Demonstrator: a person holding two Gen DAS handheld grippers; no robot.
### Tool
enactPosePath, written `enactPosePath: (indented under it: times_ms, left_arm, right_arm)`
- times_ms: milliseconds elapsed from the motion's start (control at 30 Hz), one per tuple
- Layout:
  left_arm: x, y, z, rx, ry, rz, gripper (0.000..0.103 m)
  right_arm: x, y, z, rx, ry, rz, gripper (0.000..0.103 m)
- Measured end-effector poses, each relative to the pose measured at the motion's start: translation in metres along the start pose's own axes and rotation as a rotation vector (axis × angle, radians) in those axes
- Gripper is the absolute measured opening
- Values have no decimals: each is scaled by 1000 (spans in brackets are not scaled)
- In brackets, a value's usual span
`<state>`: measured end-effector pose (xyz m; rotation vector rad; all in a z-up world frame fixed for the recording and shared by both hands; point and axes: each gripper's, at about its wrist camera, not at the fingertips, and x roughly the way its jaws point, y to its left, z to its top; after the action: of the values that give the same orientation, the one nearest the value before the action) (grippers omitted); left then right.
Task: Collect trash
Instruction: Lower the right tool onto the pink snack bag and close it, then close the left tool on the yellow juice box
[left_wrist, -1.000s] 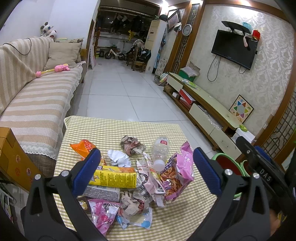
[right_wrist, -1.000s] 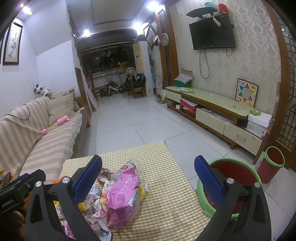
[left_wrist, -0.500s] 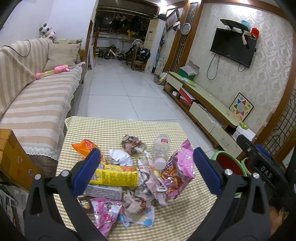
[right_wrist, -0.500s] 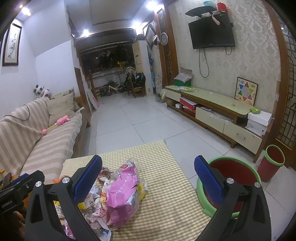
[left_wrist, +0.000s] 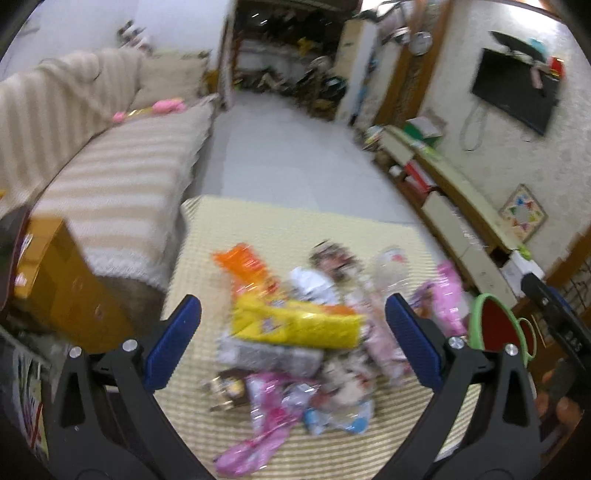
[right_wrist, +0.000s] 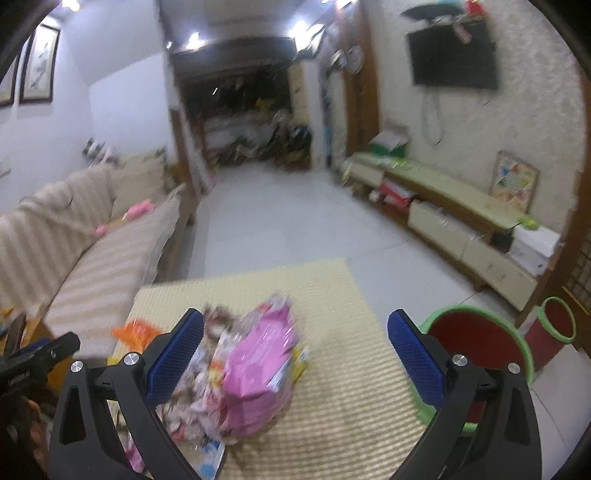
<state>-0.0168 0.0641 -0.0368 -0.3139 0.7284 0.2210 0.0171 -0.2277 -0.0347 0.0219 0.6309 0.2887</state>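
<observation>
A heap of trash lies on the checked tablecloth (left_wrist: 295, 229): a yellow snack bag (left_wrist: 295, 325), an orange wrapper (left_wrist: 243, 264), a clear plastic bottle (left_wrist: 391, 269), crumpled paper (left_wrist: 314, 284) and pink packets (left_wrist: 447, 302). My left gripper (left_wrist: 293, 339) hovers open above the yellow bag, holding nothing. In the right wrist view a big pink bag (right_wrist: 258, 369) sits between the open fingers of my right gripper (right_wrist: 295, 354), below them and untouched. Both views are motion-blurred.
A red bin with a green rim (right_wrist: 476, 347) stands on the floor right of the table, a smaller one (right_wrist: 554, 332) beyond it. A striped sofa (left_wrist: 110, 166) runs along the left, a cardboard box (left_wrist: 55, 280) beside it. A low TV cabinet (right_wrist: 461, 218) lines the right wall.
Both grippers have swung quickly, blurring the views. The left one has shifted left and closer over the yellow bag; the right one now points more towards the pile. Nothing was gripped.
</observation>
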Motion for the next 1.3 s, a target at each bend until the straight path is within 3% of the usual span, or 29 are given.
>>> enactPosePath:
  times_ms: [133,400,467,533,600,800,1067,1133,1200,1233,1300]
  left_arm:
    - [2,23,-13,-5,28,38,98]
    - [27,27,-22,-68,132,-57,98]
    - [36,25,-22,-113,158,-79,98]
    - [49,24,-21,-194,200,-118,98]
    - [62,20,-21,-258,236,-147,98]
    - [93,9,-16,-399,281,-203,97]
    - [121,10,-5,-442,318,-178,96]
    - [127,11,-8,-447,331,-161,90]
    - [130,12,-11,-453,341,-155,66]
    - [132,13,-14,-460,347,-160,58]
    - [134,17,-20,-485,364,-195,28]
  right_arm:
    - [37,-3,-8,74,116,63,96]
    - [105,-19,-17,269,356,156,96]
    - [108,-18,-18,265,364,163,96]
    - [109,-15,-18,240,369,165,82]
    - [111,-15,-20,234,379,181,61]
    - [107,-13,-22,199,358,198,53]
    - [110,-15,-24,210,363,207,54]
    - [111,-14,-24,214,365,212,53]
    - [110,-14,-24,216,360,220,51]
    - [110,-15,-24,220,358,226,49]
    - [108,-18,-23,233,350,237,46]
